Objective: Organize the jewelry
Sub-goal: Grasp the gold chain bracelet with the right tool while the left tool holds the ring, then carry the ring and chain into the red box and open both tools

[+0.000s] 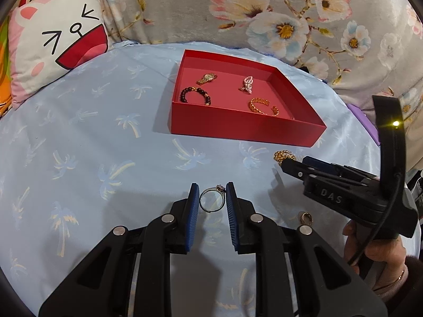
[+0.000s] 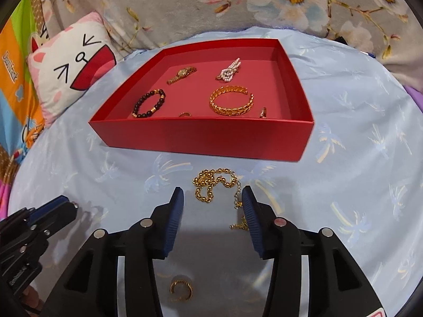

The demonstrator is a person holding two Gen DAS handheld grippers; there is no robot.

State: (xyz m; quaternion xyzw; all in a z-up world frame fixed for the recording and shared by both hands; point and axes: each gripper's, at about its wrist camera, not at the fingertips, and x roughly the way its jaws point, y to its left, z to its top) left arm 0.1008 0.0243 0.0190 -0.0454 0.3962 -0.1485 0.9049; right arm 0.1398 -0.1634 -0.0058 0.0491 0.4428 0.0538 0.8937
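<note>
A red box [image 1: 238, 129] [image 2: 201, 140] on the blue cloth holds a gold watch [image 2: 182, 74], a dark bead bracelet [image 2: 148, 104], a pearl clip [image 2: 229, 70], a gold cuff [image 2: 232, 101] and two small rings [image 2: 185, 114]. My left gripper [image 1: 212, 188] is open, its pads either side of a silver ring [image 1: 212, 200] lying on the cloth. My right gripper [image 2: 212, 192] is open around a gold bead chain [image 2: 214, 183] on the cloth. A small gold ring [image 2: 181, 289] [image 1: 305, 217] lies under the right gripper.
A cat-face pillow [image 1: 58, 39] lies at the far left. A floral blanket [image 1: 264, 8] rises behind the box. The blue palm-print cloth [image 1: 92, 145] covers the surface. A purple item [image 1: 362, 116] lies at the right edge.
</note>
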